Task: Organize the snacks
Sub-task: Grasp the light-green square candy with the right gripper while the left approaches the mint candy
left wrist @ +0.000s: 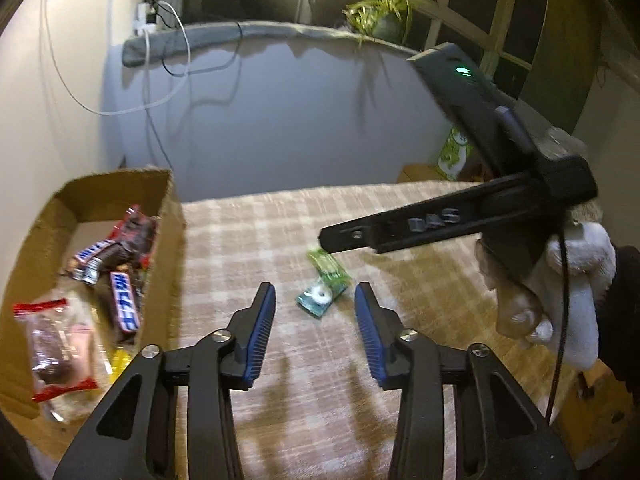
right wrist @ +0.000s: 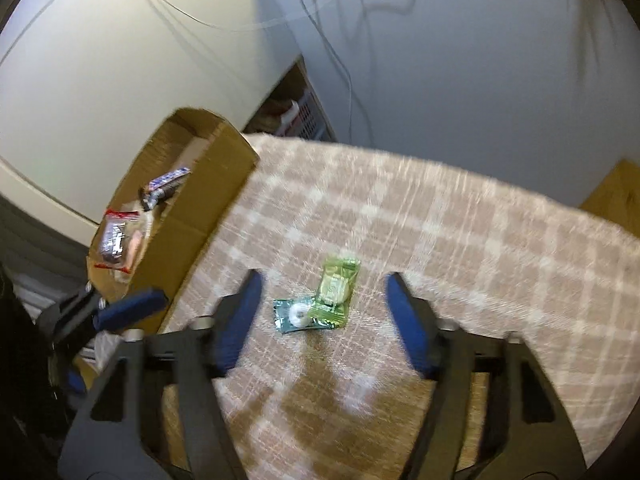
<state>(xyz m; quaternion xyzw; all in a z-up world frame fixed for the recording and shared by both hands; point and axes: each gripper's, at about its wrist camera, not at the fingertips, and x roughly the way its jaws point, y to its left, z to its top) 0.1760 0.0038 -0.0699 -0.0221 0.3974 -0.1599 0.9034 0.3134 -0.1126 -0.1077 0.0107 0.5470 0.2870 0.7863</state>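
Two small sweets lie together on the checked tablecloth (right wrist: 440, 220): a green wrapper (right wrist: 335, 296) and a teal wrapper with a white ring candy (right wrist: 292, 314). My right gripper (right wrist: 324, 278) hangs over them, open, its blue pads either side and clear of both. From the left wrist view the same green wrapper (left wrist: 330, 266) and teal wrapper (left wrist: 318, 298) lie just beyond my left gripper (left wrist: 314, 292), which is open and empty. The right gripper (left wrist: 344, 238) reaches in from the right above the sweets. A cardboard box (left wrist: 172, 220) at the left holds Snickers bars (left wrist: 126, 300) and a red-edged clear packet (left wrist: 56, 344).
The cardboard box (right wrist: 224, 160) stands at the table's left edge against a white wall. A white-gloved hand (left wrist: 576, 280) holds the right gripper. Cables (left wrist: 160, 80) hang down the back wall, and a potted plant (left wrist: 380, 12) sits on the sill. Another carton (right wrist: 620, 196) lies past the table's right edge.
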